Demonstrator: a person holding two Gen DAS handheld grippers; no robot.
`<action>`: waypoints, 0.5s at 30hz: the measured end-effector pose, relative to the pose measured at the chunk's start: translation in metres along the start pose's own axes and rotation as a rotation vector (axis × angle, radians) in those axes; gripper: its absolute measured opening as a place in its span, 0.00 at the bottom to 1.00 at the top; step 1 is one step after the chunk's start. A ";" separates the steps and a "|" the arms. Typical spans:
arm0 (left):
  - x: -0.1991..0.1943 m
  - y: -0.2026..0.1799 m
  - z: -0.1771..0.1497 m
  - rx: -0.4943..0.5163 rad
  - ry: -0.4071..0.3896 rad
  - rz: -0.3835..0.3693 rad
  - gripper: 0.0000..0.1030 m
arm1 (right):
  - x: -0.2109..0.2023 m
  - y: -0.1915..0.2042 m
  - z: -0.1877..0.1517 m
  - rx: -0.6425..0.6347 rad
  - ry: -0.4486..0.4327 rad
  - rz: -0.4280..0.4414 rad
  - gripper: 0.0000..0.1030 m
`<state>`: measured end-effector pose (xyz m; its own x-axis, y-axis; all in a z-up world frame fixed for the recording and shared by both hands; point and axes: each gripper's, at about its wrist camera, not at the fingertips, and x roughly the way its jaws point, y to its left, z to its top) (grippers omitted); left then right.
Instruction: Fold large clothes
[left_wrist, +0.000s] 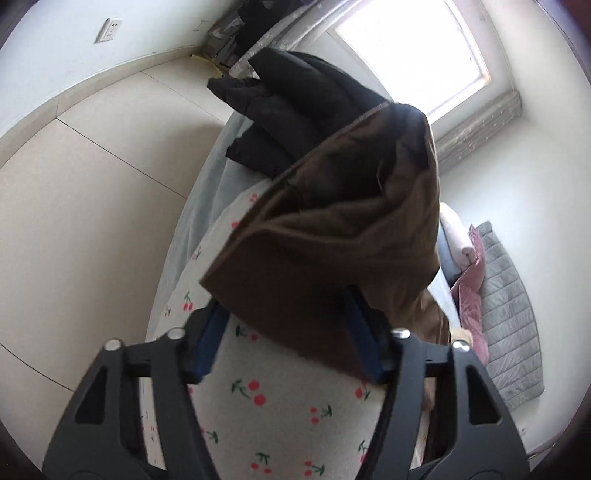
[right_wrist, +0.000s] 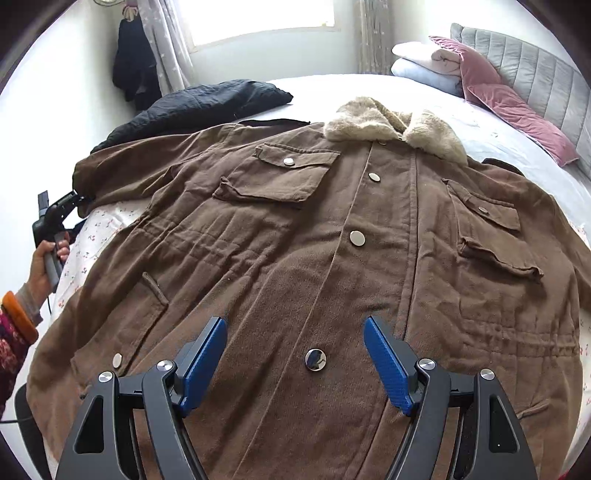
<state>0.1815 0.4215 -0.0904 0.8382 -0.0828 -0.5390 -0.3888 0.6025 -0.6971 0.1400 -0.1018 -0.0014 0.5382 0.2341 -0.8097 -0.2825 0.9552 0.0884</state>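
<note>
Both pairs of jaws stand apart: our right gripper hovers over the brown coat spread on the bed, our left gripper brackets its sleeve cuff unclamped. Lifting now, we judge, would drop the sleeve beside the black jacket.

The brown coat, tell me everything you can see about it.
The brown coat lies front side up, spread flat across the bed, collar toward the window. It looks like heavy cotton, with a tan furry collar, silver snap buttons down the closed front, flap pockets on the chest and a gathered waist. One sleeve end sits between the open fingers of the left gripper, above the cherry-print sheet. The right gripper hangs open over the lower front.
</note>
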 end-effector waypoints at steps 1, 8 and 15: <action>-0.003 0.001 0.004 -0.011 -0.019 0.004 0.32 | 0.001 0.001 0.000 -0.003 0.002 -0.004 0.75; -0.052 -0.076 0.017 0.148 -0.177 -0.060 0.10 | 0.003 -0.002 -0.002 0.007 0.021 -0.005 0.75; -0.094 -0.221 0.018 0.424 -0.217 -0.235 0.10 | -0.001 -0.015 -0.003 0.066 0.015 0.014 0.75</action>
<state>0.1953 0.3104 0.1226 0.9614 -0.1156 -0.2496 -0.0292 0.8594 -0.5105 0.1413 -0.1169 -0.0035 0.5229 0.2451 -0.8164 -0.2369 0.9618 0.1370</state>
